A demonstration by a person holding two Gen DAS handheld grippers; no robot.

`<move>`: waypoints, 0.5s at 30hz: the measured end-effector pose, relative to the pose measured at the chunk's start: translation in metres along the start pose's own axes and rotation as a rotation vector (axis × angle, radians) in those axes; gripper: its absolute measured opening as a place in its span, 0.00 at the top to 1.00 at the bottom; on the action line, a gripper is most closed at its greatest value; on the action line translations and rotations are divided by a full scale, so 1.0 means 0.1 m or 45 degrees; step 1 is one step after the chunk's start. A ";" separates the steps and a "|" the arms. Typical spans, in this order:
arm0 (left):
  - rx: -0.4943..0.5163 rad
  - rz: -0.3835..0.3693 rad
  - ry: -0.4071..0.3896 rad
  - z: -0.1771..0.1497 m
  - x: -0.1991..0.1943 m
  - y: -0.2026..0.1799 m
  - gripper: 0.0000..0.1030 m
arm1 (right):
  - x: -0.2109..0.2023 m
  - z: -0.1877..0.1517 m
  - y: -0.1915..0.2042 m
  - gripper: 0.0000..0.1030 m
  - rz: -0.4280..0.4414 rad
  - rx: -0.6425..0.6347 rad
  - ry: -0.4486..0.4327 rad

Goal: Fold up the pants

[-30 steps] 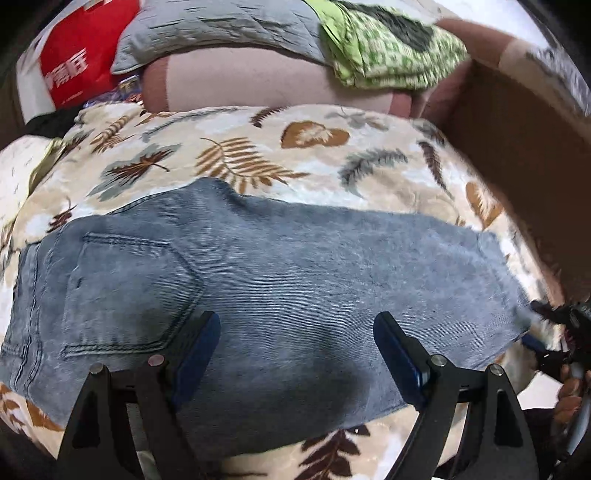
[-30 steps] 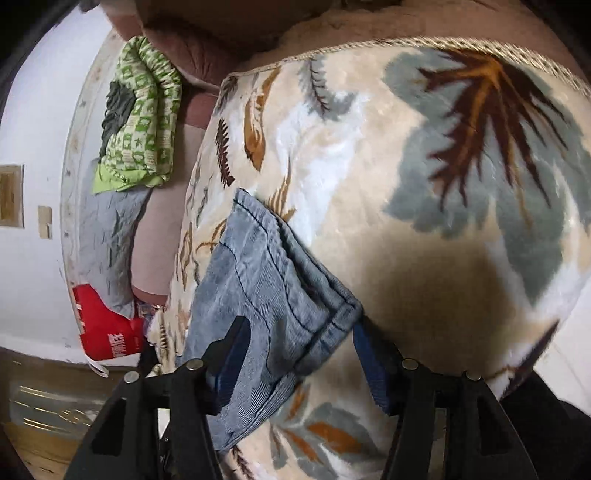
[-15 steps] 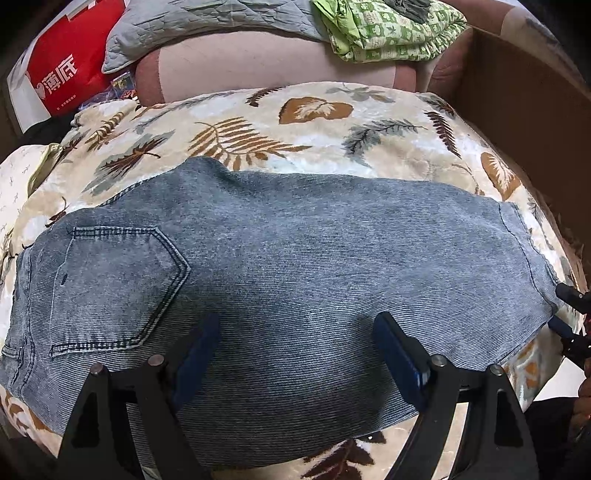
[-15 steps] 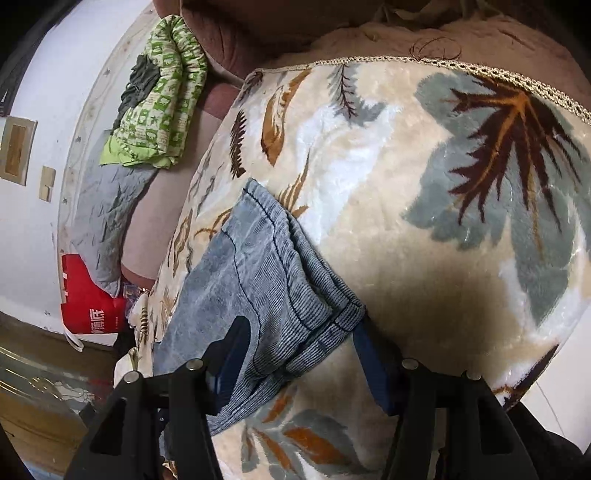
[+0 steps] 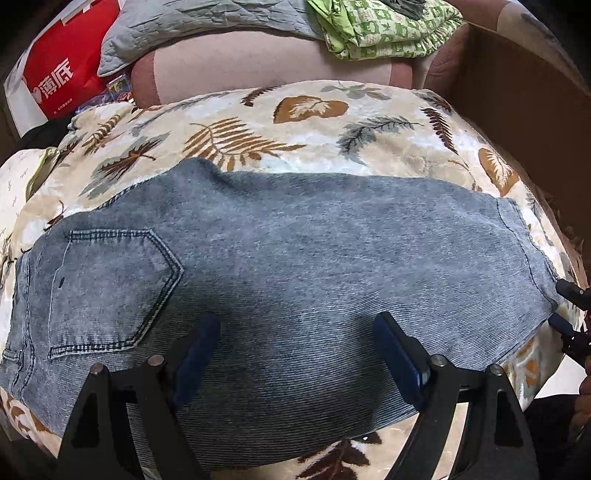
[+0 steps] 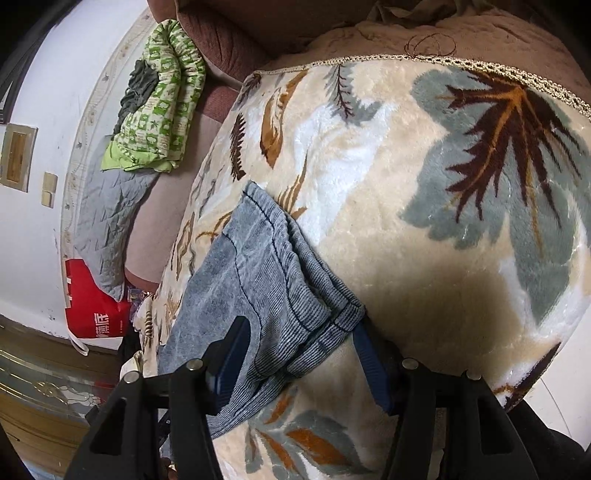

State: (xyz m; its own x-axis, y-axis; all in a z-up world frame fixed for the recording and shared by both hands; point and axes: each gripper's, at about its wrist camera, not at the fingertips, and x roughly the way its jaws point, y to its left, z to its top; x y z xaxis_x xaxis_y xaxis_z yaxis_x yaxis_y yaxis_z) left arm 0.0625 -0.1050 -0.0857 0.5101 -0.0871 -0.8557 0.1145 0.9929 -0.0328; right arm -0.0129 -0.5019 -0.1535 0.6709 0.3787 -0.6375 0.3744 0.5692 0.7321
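Observation:
Blue-grey jeans (image 5: 295, 266) lie flat and lengthwise across a leaf-patterned blanket (image 5: 258, 122), with the back pocket (image 5: 110, 288) at the left and the leg hem at the right. My left gripper (image 5: 299, 350) hovers open over the middle of the near edge, and its fingers do not pinch the cloth. In the right wrist view the hem end of the jeans (image 6: 251, 280) reaches between the spread fingers of my right gripper (image 6: 301, 360), which is open around the hem corner. That same gripper (image 5: 565, 306) shows at the right edge of the left wrist view.
Behind the blanket (image 6: 406, 184) runs a pinkish-brown sofa back with a grey quilted pillow (image 5: 192, 22) and a green patterned cloth (image 5: 384, 29) on it. A red bag (image 5: 62, 74) stands at the far left. A brown cardboard wall (image 5: 517, 103) rises at the right.
The left gripper has tipped slightly, so the jeans fill more of its view. The right gripper has rolled a little at the hem. Neither gripper's jaws have changed, and the jeans lie as before.

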 end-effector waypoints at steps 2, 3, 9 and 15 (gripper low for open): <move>0.007 -0.008 -0.002 0.01 0.00 -0.03 0.17 | 0.00 0.00 0.00 0.40 0.000 0.002 0.002; 0.011 -0.007 -0.003 0.01 -0.01 -0.04 0.17 | 0.00 0.00 0.00 0.40 -0.001 0.002 0.003; 0.025 -0.010 0.007 0.00 0.04 -0.08 0.17 | 0.01 0.00 0.02 0.40 -0.017 0.003 0.007; 0.019 -0.037 -0.008 0.00 0.01 -0.12 0.17 | 0.02 0.02 0.04 0.40 -0.037 0.012 0.018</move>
State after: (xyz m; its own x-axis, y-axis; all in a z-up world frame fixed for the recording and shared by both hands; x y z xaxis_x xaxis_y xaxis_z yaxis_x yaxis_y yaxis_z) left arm 0.0621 -0.1166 -0.0860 0.5119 -0.1165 -0.8511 0.1418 0.9886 -0.0500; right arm -0.0087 -0.5003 -0.1512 0.6506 0.3725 -0.6618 0.3993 0.5734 0.7154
